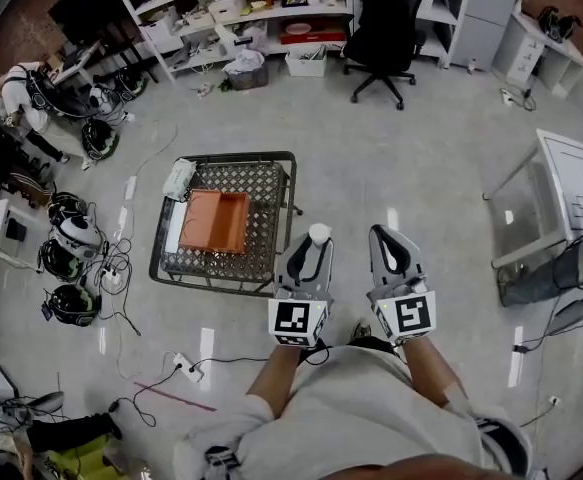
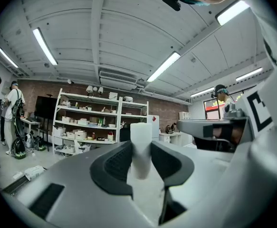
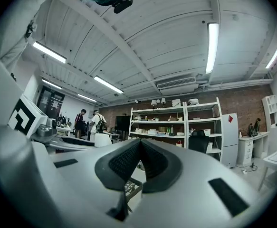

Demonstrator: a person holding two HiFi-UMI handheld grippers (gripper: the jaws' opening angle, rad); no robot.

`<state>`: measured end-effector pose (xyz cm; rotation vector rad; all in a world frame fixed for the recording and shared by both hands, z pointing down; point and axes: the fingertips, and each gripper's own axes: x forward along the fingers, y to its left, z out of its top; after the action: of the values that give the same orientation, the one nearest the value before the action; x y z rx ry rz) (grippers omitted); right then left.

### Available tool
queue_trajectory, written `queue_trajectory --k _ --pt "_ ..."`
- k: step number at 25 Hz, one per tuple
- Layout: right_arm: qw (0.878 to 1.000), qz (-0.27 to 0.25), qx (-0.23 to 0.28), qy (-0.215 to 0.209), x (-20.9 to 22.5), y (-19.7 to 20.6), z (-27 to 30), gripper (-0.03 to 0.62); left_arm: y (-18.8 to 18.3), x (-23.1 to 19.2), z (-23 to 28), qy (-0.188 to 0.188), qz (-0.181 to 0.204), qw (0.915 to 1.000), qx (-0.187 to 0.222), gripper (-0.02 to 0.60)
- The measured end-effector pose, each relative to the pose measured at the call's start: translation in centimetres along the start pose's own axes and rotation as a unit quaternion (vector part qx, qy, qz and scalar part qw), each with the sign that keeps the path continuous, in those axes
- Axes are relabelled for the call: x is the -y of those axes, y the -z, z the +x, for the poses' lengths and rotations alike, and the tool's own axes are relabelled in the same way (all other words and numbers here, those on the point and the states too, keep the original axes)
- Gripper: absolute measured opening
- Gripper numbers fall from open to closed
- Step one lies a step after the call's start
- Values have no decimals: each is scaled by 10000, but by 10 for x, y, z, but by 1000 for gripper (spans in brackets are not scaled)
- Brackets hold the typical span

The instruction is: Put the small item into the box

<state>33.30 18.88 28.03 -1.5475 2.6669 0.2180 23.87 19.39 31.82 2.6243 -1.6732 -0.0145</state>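
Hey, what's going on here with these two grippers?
A person holds a gripper in each hand. The left gripper has a small white cylinder clamped between its jaws. The right gripper is shut and empty. The orange box sits open on a wire rack ahead, and the cylinder is not yet in it.

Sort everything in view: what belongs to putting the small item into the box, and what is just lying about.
For the job: white tube, held in the left tongs; orange box; wire table under it.
Lying about: helmets, office chair, white bundle on the table corner, power strip.
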Motion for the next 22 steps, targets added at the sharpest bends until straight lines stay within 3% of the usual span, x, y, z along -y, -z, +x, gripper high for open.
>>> queue_trajectory --k 14,22 --pt "9999 -34 -117 -74 75 17 -25 3 9 65 51 -18 -37 10000 -88 129" --pt "9995 209 -215 -124 86 36 -6 3 19 54 70 -115 94 9994 -307 129"
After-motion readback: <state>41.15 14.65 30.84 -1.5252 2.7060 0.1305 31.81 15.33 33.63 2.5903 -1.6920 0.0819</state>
